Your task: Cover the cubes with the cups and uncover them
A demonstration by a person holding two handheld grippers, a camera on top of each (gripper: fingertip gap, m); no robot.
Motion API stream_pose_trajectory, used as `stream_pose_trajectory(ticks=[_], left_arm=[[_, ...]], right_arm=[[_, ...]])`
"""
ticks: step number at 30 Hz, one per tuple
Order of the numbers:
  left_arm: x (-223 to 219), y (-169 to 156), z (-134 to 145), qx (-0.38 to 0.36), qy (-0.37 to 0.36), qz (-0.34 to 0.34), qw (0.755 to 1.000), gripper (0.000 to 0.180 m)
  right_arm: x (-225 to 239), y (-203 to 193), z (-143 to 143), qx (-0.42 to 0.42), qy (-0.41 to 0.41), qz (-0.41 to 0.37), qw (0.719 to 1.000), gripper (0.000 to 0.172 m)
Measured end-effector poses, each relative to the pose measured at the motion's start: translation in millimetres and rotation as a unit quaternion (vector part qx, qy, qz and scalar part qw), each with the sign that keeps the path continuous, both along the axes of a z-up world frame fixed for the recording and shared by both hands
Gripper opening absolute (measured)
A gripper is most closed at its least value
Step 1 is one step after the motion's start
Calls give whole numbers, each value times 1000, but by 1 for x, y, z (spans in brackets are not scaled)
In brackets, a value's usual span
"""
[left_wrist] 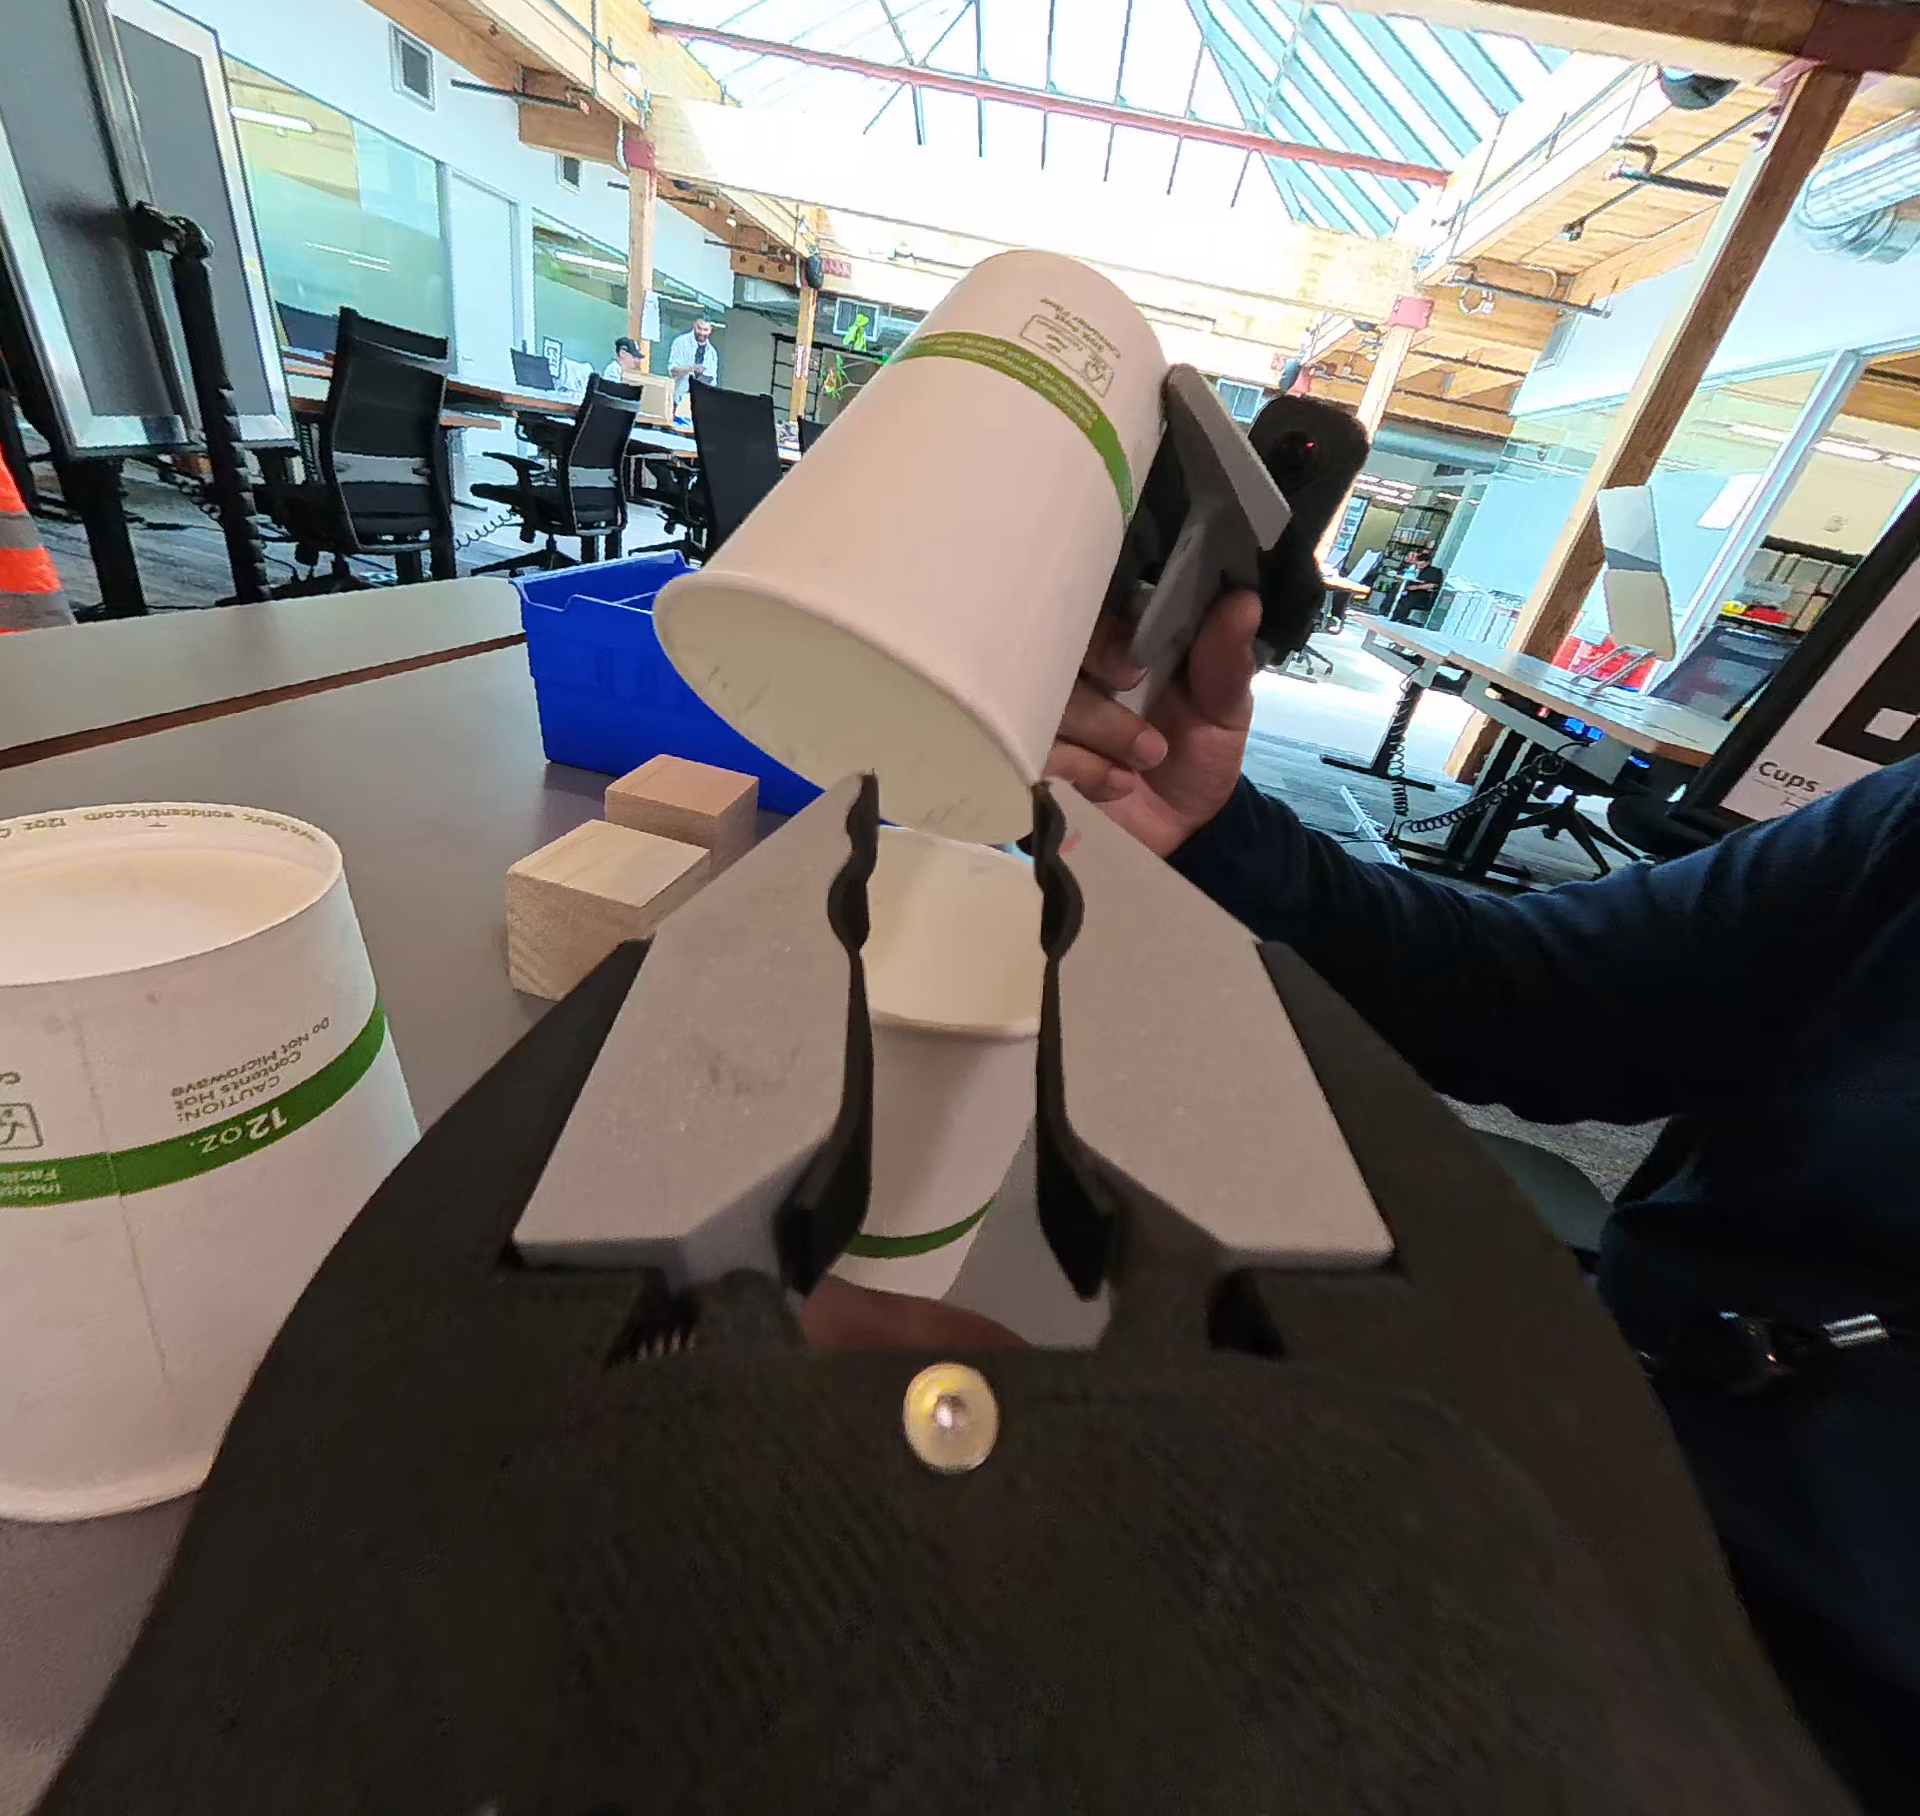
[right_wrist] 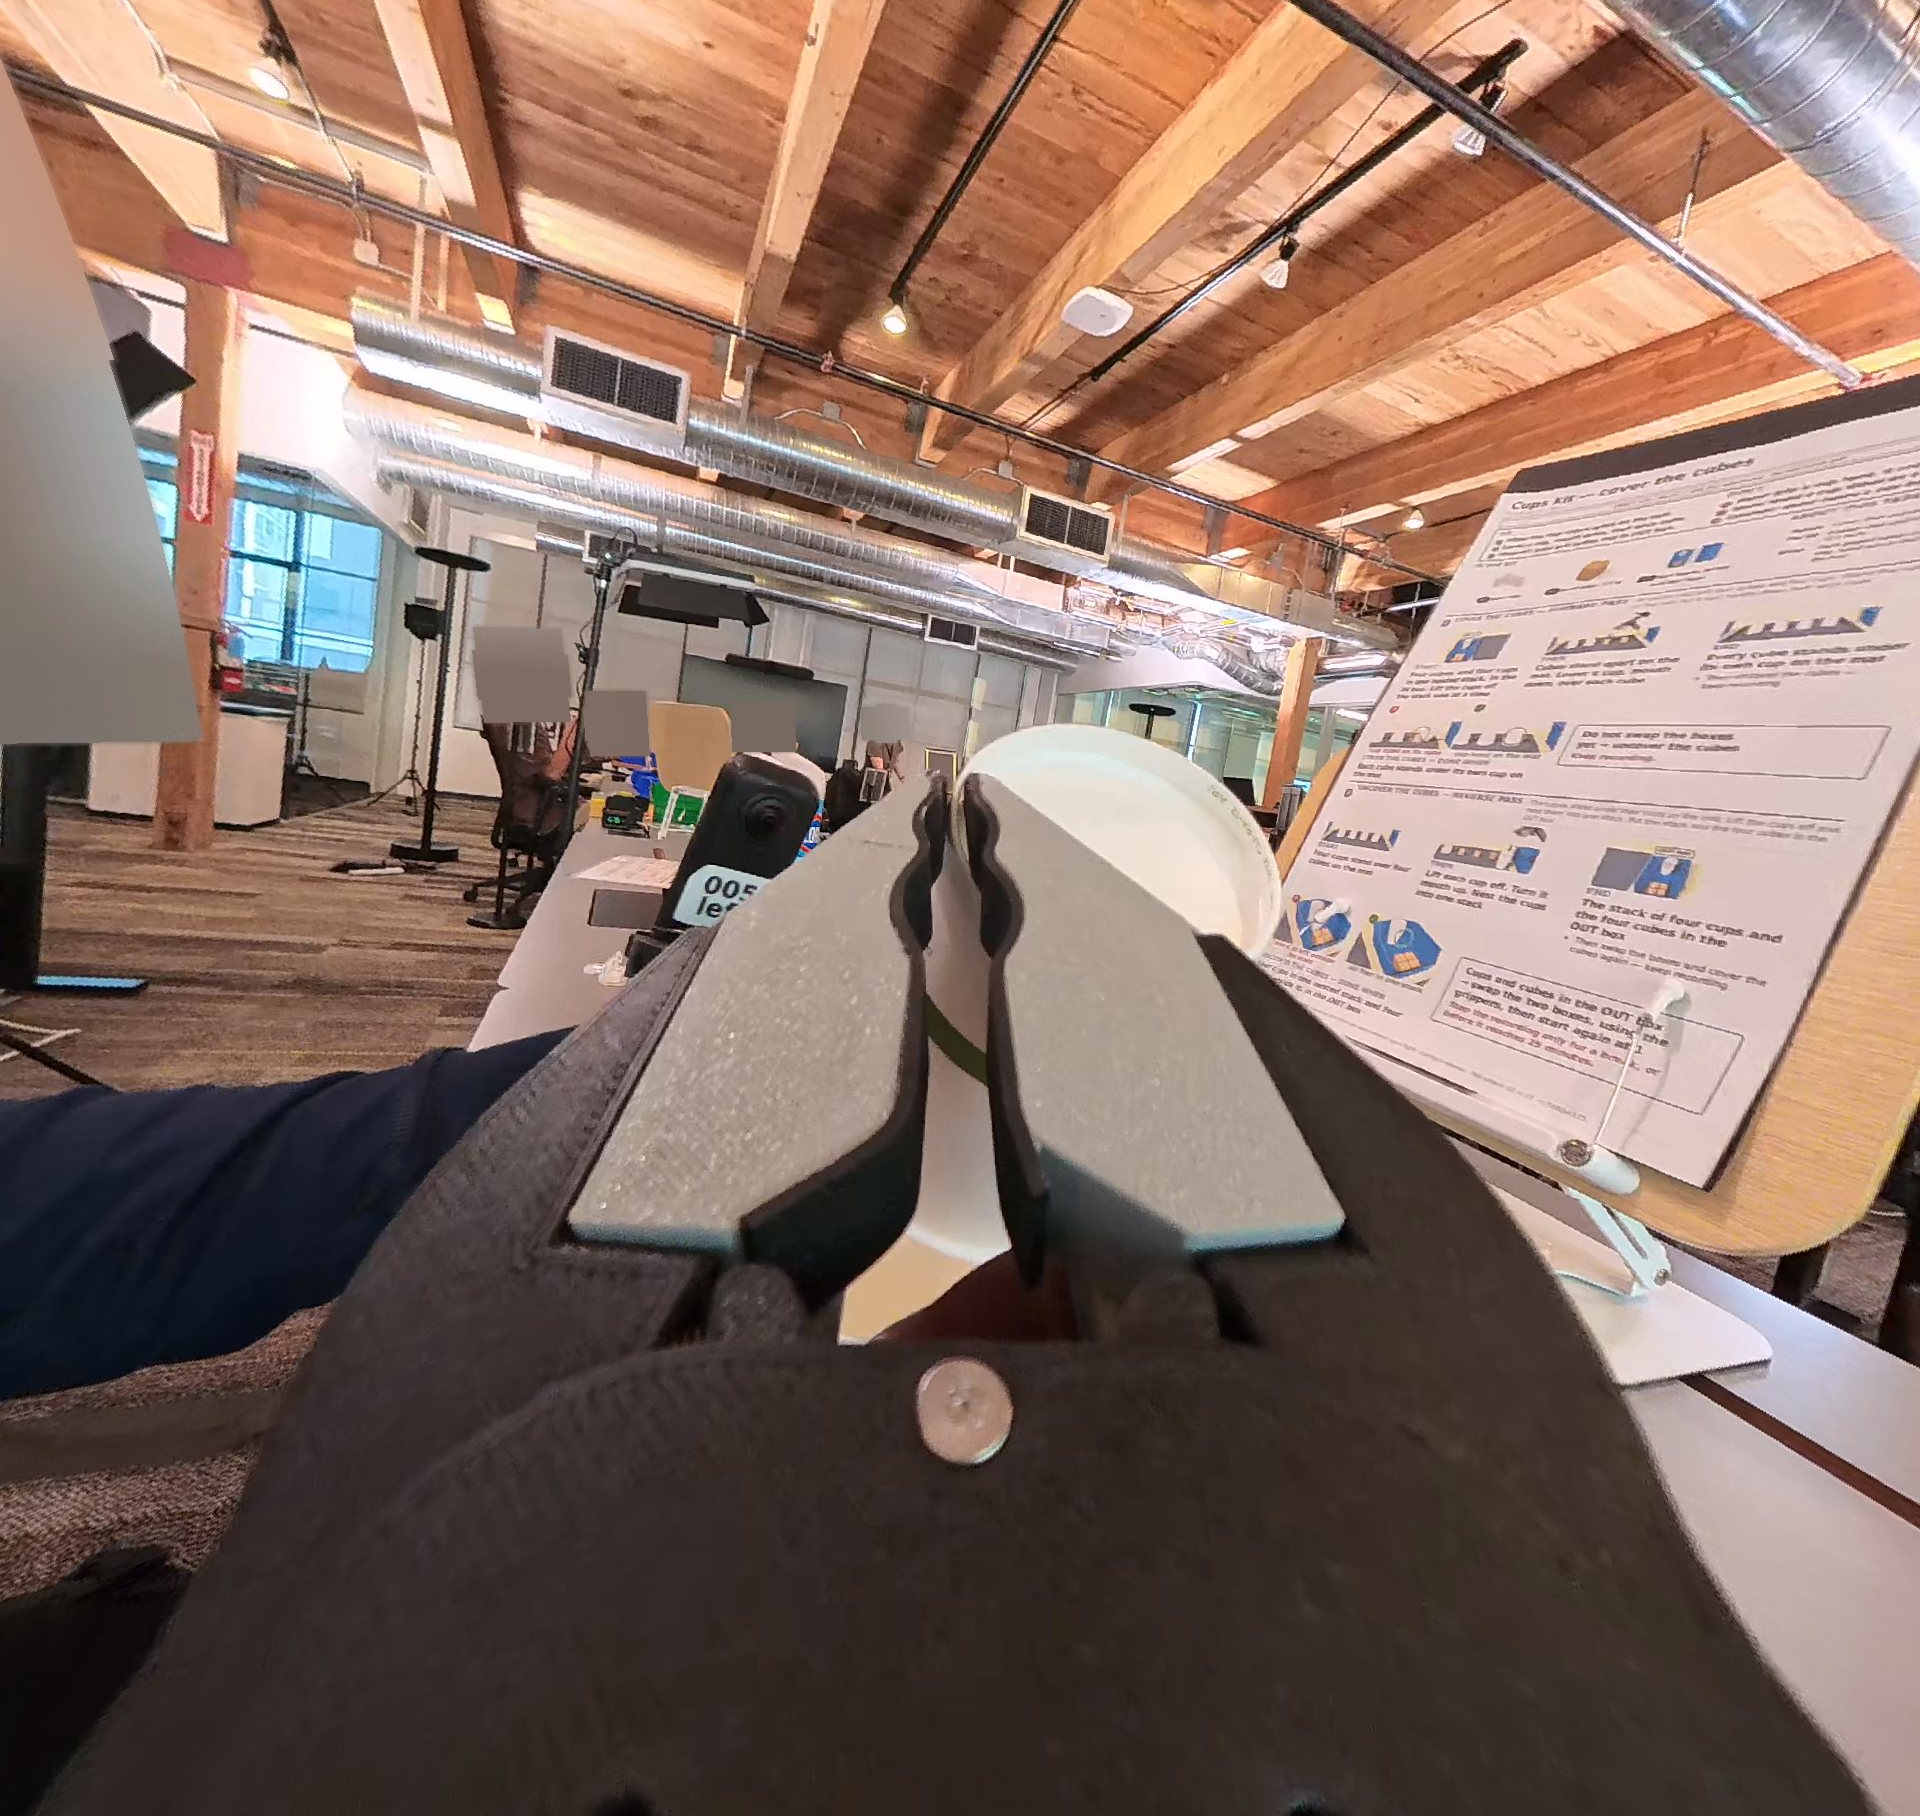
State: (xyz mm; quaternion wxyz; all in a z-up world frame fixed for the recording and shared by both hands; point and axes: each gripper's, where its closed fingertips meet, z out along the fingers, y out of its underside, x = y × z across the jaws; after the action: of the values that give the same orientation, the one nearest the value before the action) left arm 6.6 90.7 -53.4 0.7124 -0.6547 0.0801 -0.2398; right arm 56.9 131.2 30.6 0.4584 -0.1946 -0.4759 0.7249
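In the left wrist view, our left tool [left_wrist: 951, 810] fills the lower half of the frame, its two grey fingers [left_wrist: 727, 1018] spread apart. Between them we see a white paper cup with a green band [left_wrist: 935, 1070], mouth up. We cannot tell whether the pads press on its wall, so we cannot say it is gripped.

Above the fingertips, at about 12 o'clock, a second white cup [left_wrist: 935, 540] hangs in the air, tilted with its open mouth facing down and toward us. Our right tool [left_wrist: 1195, 519] pinches that cup at its base end, at about 2 o'clock, with a hand [left_wrist: 1174, 727] wrapped around the tool and a dark blue sleeve [left_wrist: 1558, 956] trailing to 3 o'clock.

In the right wrist view, the right tool's fingers [right_wrist: 790, 987] are nearly pressed together, with the raised cup's thin wall caught between the pads; the cup's round rim bulges out at 1 o'clock.

On the grey tabletop [left_wrist: 312, 748], two pale wooden cubes [left_wrist: 603, 893] sit uncovered, just beside each other, at 10 o'clock from the left tool's tips. A blue bin [left_wrist: 613, 665] stands right behind them. At 9 o'clock, a third cup [left_wrist: 177, 1143] stands upside down on the tabletop, well apart from the cubes.

An instruction sheet on a stand [right_wrist: 1621, 800] leans at 3 o'clock in the right wrist view.
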Motion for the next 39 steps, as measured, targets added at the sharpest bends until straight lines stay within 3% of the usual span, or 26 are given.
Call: stream_pose_trajectory(ticks=[6, 17, 22, 29, 34, 39], left_arm=[[2, -7, 12, 29, -22, -17, 999, 30], [-8, -18, 31, 88, -8, 4, 996, 7], [-16, -27, 48, 124, -18, -8, 992, 1], [-14, -20, 70, 65, 136, -5, 989, 1], [-8, -27, 75, 10, 303, -4, 953, 1], [-1, -29, 70, -24, 350, -26, 936, 1]], right_arm=[[-2, -12, -7, 26, -5, 5, 1000, 0], [0, -16, -12, 42, -9, 25, 999, 0], [-11, -12, -23, 66, -28, -5, 997, 0], [-17, -2, -28, 68, -43, -25, 996, 0], [-13, 2, -24, 56, -34, -28, 997, 0], [-10, 40, -6, -24, -9, -80, 996, 0]])
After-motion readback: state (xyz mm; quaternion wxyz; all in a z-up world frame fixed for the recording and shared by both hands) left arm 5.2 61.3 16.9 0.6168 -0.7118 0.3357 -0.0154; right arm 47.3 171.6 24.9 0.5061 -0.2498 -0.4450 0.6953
